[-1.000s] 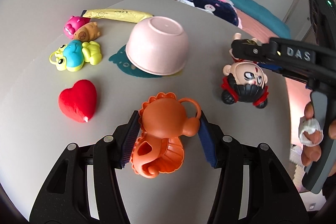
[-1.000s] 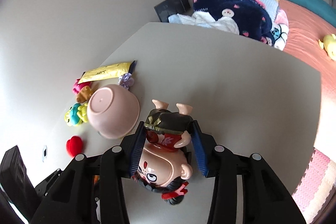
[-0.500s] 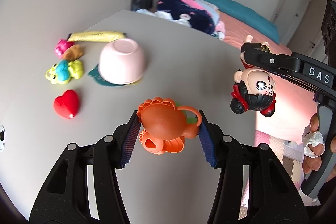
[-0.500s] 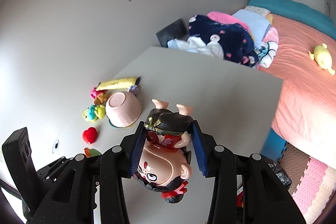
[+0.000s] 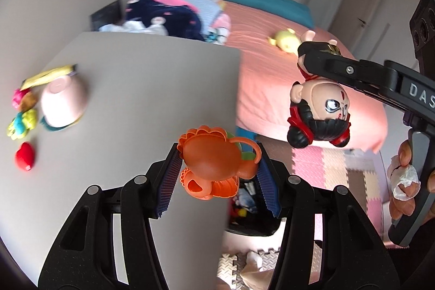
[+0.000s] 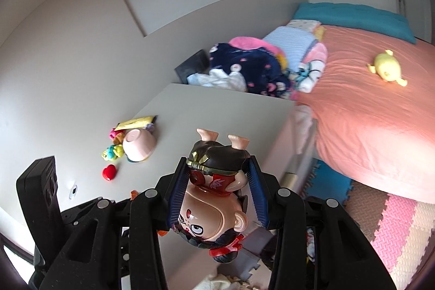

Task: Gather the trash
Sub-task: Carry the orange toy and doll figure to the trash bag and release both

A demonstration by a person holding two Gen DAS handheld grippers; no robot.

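My left gripper [image 5: 217, 167] is shut on an orange plastic lion toy [image 5: 214, 162], held in the air over the right edge of the grey table [image 5: 136, 99]. My right gripper [image 6: 218, 181] is shut on a big-headed doll figure [image 6: 212, 214], which hangs upside down with its feet up. In the left wrist view the same doll [image 5: 320, 113] hangs at the right, beyond the table edge and above the floor mats. Below the lion a dark bin [image 5: 250, 211] with colourful things inside shows on the floor.
On the table's left lie an upturned pink bowl [image 5: 64, 102], a red heart [image 5: 24, 158], small colourful toys [image 5: 21, 122] and a yellow packet [image 5: 46, 75]. A bed with an orange cover [image 6: 367, 113] stands right, with piled clothes [image 6: 252, 67]. Foam mats [image 6: 402, 230] cover the floor. A hand [image 5: 405, 181] holds crumpled tissue.
Both grippers have risen and swung right, away from the table's middle toward its right edge, each carrying its toy. The bowl and small toys have shrunk to the left.
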